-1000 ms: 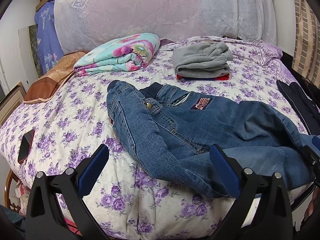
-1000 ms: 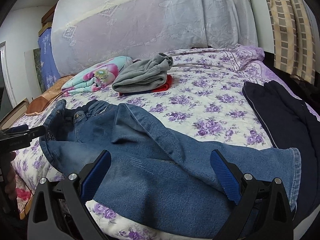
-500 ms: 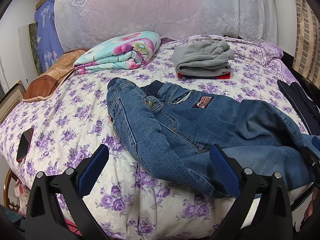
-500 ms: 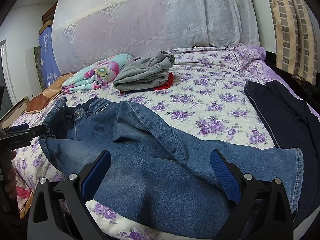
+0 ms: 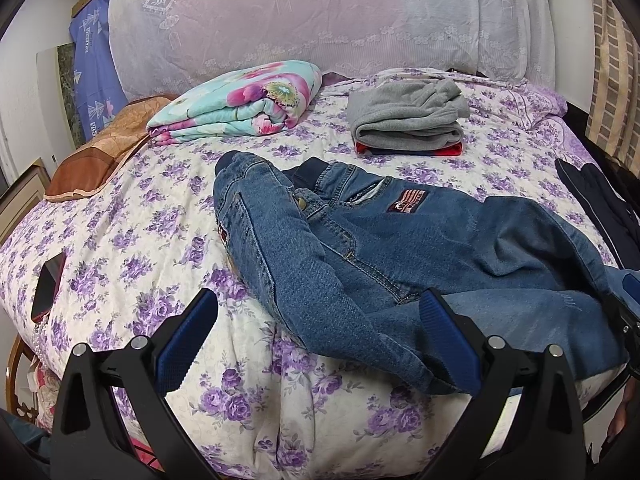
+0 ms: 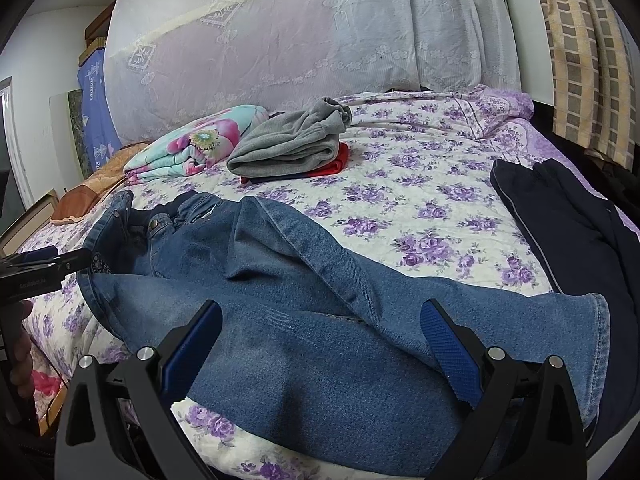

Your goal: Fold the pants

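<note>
So, one pair of blue denim jeans point(image 5: 400, 256) is sprawled along the near edge of the bed point(image 5: 132, 240), right in the middle of both views. Heavy, stiff-looking fabric with orange topstitching, a metal waist button and a small red woven patch point(image 5: 407, 201) on the back. Long axis runs pretty much left to right: waistband bunched up and open toward the left, both legs trailing off to the right. In the right wrist view the hem point(image 6: 598, 332) of one leg ends at lower right, and the legs lie partly overlapped, not flat.

Both grippers are spread wide with nothing between the fingers. The left gripper point(image 5: 316, 340) hovers at the bottom of its frame, its right finger over the lower leg. The right gripper point(image 6: 320, 344) sits low over the mid-leg. Each has two black fingers with ribbed blue pads point(image 6: 450, 356).

Other stuff on the quilted, purple-flowered bedspread:
- one folded floral blanket point(image 5: 240, 104), teal and pink, upper left
- one stack of folded clothes point(image 5: 408, 120) at upper centre, soft grey fleece on top of something red
- one dark navy garment point(image 6: 580, 248) at the right edge
- one brown satin pillow point(image 5: 96, 160) at far left
- one dark phone point(image 5: 46, 292) at the left edge

A lacy white cover point(image 5: 320, 20) drapes whatever's behind the bed.
</note>
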